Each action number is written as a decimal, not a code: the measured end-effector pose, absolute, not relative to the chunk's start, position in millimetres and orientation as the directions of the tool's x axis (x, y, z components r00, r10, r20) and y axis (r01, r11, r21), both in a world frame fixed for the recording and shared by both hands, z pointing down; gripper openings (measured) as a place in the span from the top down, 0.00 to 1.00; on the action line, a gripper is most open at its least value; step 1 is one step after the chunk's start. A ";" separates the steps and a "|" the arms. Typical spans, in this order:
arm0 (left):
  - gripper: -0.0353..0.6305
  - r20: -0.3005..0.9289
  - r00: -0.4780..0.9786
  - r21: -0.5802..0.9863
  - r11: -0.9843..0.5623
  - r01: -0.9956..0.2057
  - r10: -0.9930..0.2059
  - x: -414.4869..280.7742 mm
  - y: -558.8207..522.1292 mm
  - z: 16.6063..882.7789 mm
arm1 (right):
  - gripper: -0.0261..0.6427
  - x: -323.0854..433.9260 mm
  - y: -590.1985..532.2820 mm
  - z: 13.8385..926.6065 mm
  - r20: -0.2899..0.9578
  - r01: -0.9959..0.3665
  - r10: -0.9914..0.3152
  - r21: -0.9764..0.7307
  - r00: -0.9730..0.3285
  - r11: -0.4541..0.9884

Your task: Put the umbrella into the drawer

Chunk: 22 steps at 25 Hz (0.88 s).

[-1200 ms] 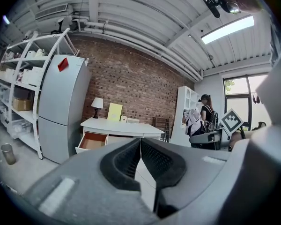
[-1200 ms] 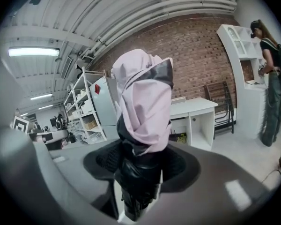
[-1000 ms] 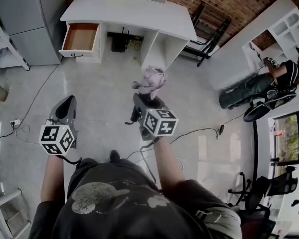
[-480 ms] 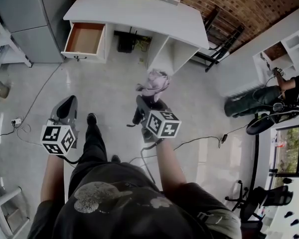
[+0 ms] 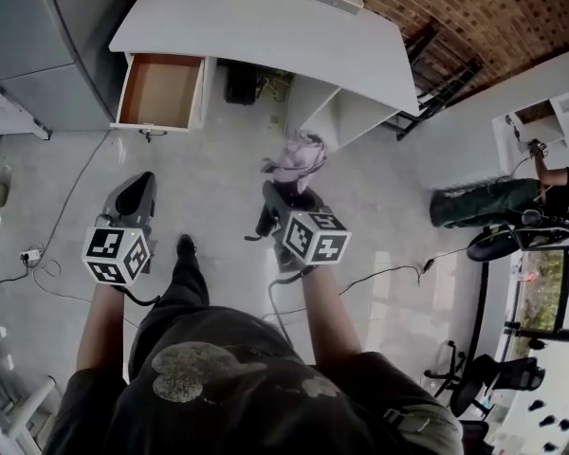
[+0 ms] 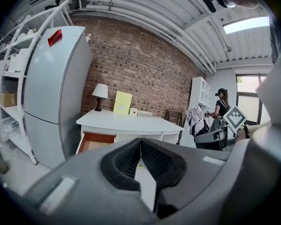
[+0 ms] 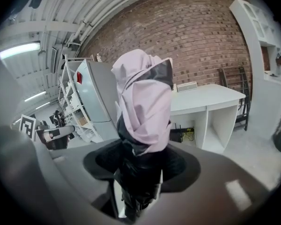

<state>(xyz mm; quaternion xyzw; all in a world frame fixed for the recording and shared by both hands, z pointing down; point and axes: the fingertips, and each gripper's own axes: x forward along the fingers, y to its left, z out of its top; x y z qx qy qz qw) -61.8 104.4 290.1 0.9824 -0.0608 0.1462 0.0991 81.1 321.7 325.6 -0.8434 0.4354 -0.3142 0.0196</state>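
Observation:
A folded pink and black umbrella [image 5: 297, 154] [image 7: 145, 97] stands up out of my right gripper [image 5: 283, 190] [image 7: 139, 172], whose jaws are shut on its dark lower part. My left gripper [image 5: 137, 186] [image 6: 140, 142] is held out over the floor at the left, its pad tips meeting with nothing between them. The white desk [image 5: 266, 36] stands ahead. Its left drawer [image 5: 159, 91] [image 6: 97, 142] is pulled open, showing a bare brown inside. Both grippers are some way short of the desk.
A grey fridge [image 5: 38, 55] [image 6: 51, 93] stands left of the desk, close to the open drawer. Cables [image 5: 379, 271] trail over the floor. A seated person [image 5: 512, 197] and chairs are at the right. A lamp [image 6: 100, 93] and boxes sit on the desk's back edge.
The person has walked toward the desk, so desk and open drawer appear nearer and larger. Both grippers came forward with them, the umbrella still in the right one.

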 end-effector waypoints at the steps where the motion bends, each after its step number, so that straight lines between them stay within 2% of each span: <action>1: 0.93 0.306 0.948 0.179 -0.973 -0.146 -0.086 -54.0 92.3 292.8 | 0.61 88.6 309.7 327.3 0.518 -0.721 -0.744 -0.306 0.422 -0.622; 11: 0.93 0.330 0.936 0.195 -0.961 -0.195 -0.123 -8.7 -31.5 311.0 | 0.61 146.4 179.7 340.7 0.564 -0.746 -0.731 -0.277 0.383 -0.605; 22: 0.93 0.354 0.885 0.220 -0.893 -0.393 -0.302 -24.6 -102.7 336.2 | 0.61 165.4 57.1 353.3 0.560 -0.865 -0.804 -0.283 0.202 -0.414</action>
